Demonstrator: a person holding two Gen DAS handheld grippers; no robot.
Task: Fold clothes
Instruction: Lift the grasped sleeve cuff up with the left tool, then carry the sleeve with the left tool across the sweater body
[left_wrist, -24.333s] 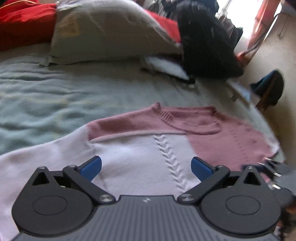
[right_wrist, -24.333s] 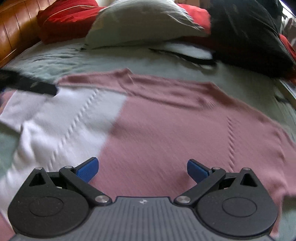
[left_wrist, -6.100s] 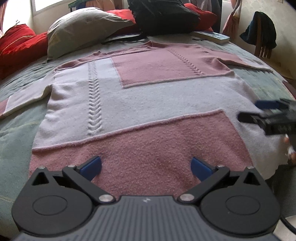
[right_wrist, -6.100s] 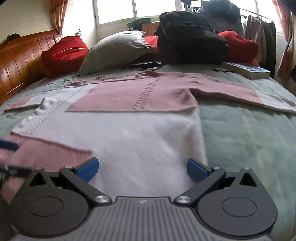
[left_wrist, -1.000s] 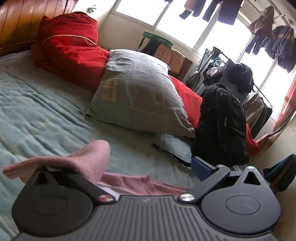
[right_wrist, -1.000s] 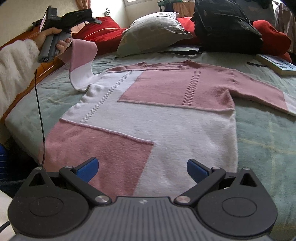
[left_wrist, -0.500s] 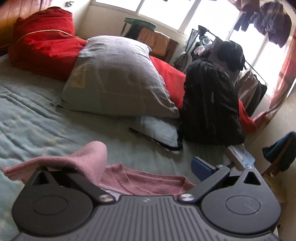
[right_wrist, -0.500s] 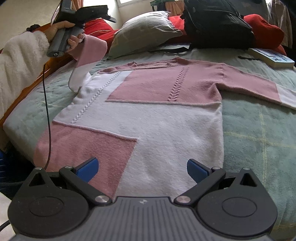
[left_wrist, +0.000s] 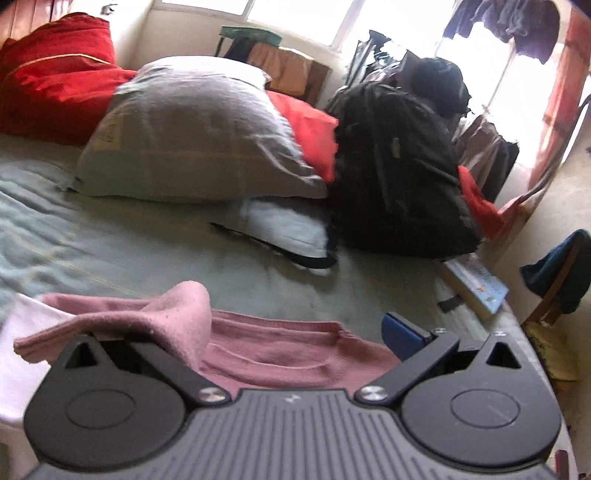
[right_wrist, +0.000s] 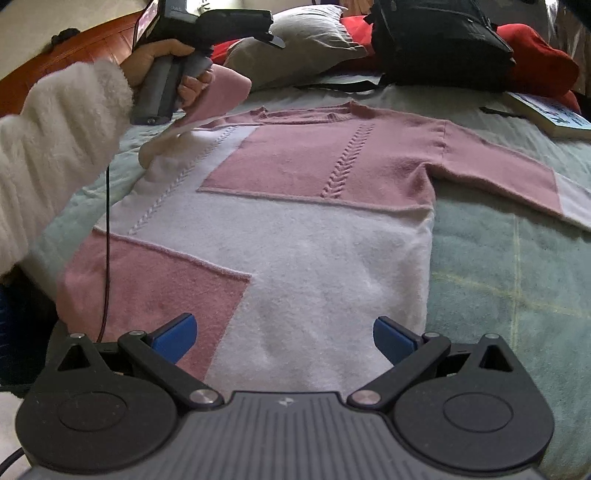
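Pink-and-white knit sweater (right_wrist: 303, 206) spread flat, front up, on green-covered bed (right_wrist: 517, 266); one sleeve (right_wrist: 218, 96) lifted off the bed, the other sleeve (right_wrist: 517, 173) lying outstretched.

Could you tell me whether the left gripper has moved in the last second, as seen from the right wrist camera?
Yes. The left gripper, carrying the sweater's left sleeve, has swung rightward from over the wooden headboard toward the grey pillow, bringing the sleeve inward over the sweater.

Fuzzy knit sweater (right_wrist: 325, 236) on a matt quilted bedspread (right_wrist: 517, 266); glossy wooden headboard (right_wrist: 74, 55); fluffy white sleeve (right_wrist: 55, 140).
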